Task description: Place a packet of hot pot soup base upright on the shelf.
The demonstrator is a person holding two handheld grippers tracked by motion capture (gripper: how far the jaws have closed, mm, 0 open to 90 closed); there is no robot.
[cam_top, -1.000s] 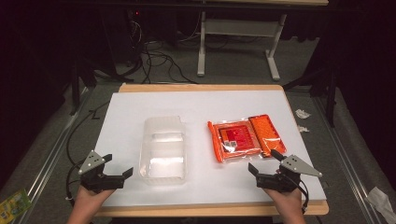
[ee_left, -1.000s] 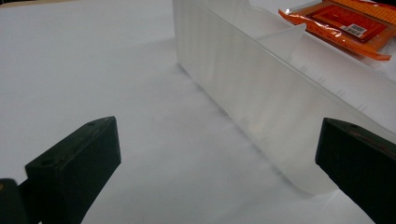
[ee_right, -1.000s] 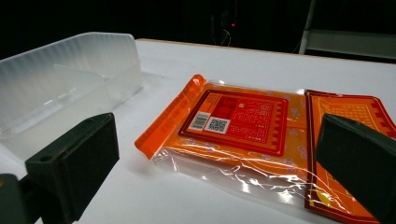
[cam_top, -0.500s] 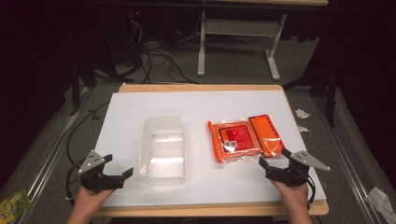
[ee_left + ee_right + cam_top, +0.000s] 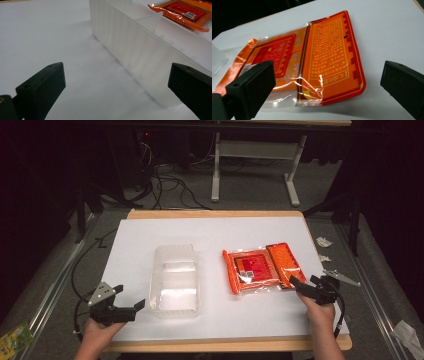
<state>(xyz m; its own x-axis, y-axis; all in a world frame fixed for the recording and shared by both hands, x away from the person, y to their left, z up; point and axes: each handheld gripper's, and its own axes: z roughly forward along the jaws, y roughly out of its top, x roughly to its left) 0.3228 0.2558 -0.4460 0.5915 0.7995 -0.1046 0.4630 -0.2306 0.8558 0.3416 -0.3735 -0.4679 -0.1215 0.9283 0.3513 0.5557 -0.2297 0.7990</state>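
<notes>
On the tabletop: right tool at orange packet, jaws apart.
Packet lies flat, right of clear tray; looks light, floppy, slick film, so pinch the near-right corner. Right tool has moved in to that corner since earlier; left tool unmoved beside tray, jaws apart, empty.

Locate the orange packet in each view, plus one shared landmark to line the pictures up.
High view: orange packet lies flat right of centre, just ahead of the right gripper.
Left gripper view: its edge sits at the top right, behind the clear plastic container.
Right gripper view: it spans the centre, ahead of the open jaws.
Shared landmark: the white tabletop.
</notes>
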